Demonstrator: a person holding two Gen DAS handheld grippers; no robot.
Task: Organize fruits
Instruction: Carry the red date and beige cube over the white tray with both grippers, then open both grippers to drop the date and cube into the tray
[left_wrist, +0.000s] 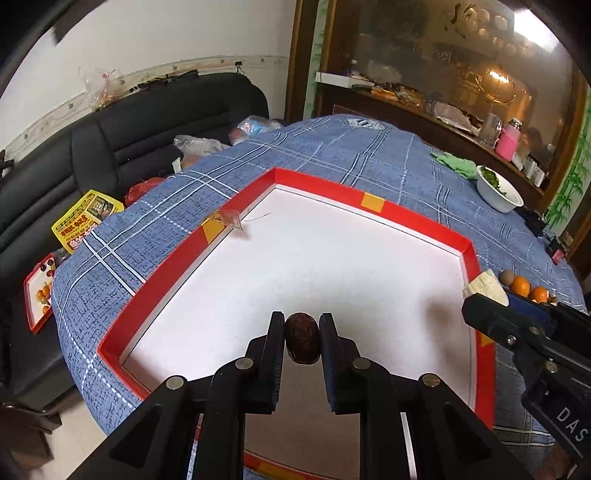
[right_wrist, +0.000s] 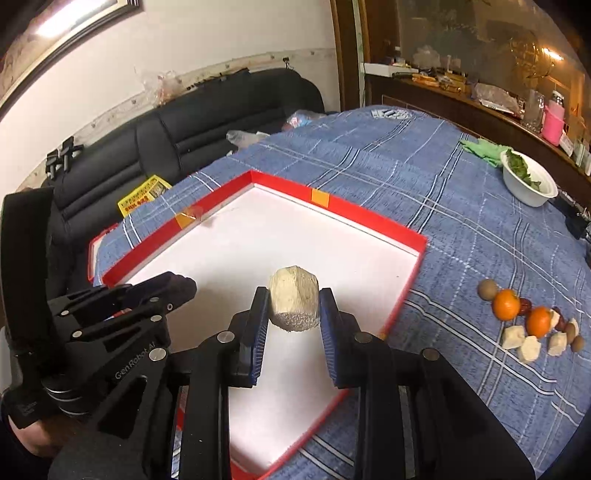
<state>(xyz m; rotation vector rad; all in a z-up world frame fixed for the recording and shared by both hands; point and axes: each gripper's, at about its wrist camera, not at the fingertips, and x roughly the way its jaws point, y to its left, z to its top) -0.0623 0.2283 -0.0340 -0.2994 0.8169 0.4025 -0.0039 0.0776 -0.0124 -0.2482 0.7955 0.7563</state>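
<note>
The left gripper (left_wrist: 301, 338) pinches a dark, wrinkled fruit (left_wrist: 301, 339), perhaps a date, low in the frame over the red-rimmed tray (left_wrist: 373, 201). The right gripper (right_wrist: 293, 310) clamps a pale chunk (right_wrist: 294, 303) at centre frame.

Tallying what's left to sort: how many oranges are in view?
2. Both lie in the fruit pile on the blue cloth right of the red tray: one orange, the other just beside it. Others may be hidden.

Table, covered with a blue plaid cloth (right_wrist: 424, 177). A red-rimmed tray (right_wrist: 369, 216) with white floor lies on it towards the near left. White bowl of greens (right_wrist: 532, 192) and green rag (right_wrist: 480, 147) near the far right edge. Loose fruit cluster (right_wrist: 532, 325) on the cloth, right of the tray.
</note>
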